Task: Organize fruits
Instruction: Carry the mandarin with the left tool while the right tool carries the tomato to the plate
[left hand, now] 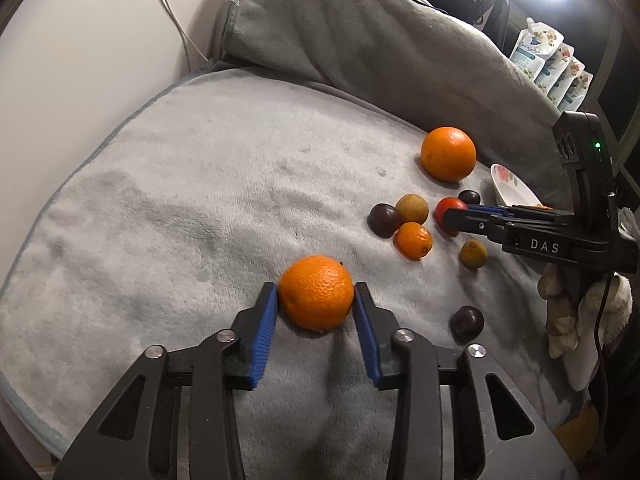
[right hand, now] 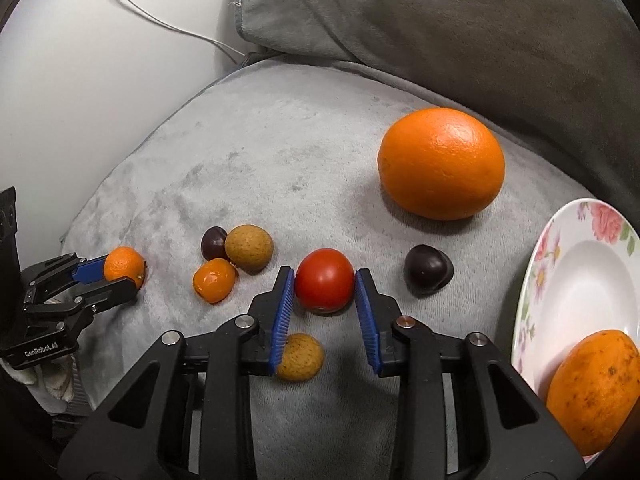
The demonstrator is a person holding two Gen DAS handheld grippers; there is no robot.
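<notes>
left gripper (left hand: pixel 316 298) clamps mandarin (left hand: pixel 316 292) | right gripper (right hand: pixel 325 280) clamps tomato (right hand: pixel 324 280)

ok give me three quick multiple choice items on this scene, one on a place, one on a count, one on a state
1. Where does the spotted orange fruit lie?
A) on the flowered plate
B) on a bare floor
C) in a drawer

2. How many dark purple fruits show in the left wrist view?
A) one
B) three
C) six

3. What is the right gripper doing?
A) hanging open over nothing
B) gripping the red fruit
C) gripping a spoon

Answers:
1 A, it rests inside the plate's rim.
2 B, one sits in the small cluster, one is behind the right gripper, and one lies alone, nearer the camera.
3 B, both blue fingers press on its sides.
</notes>
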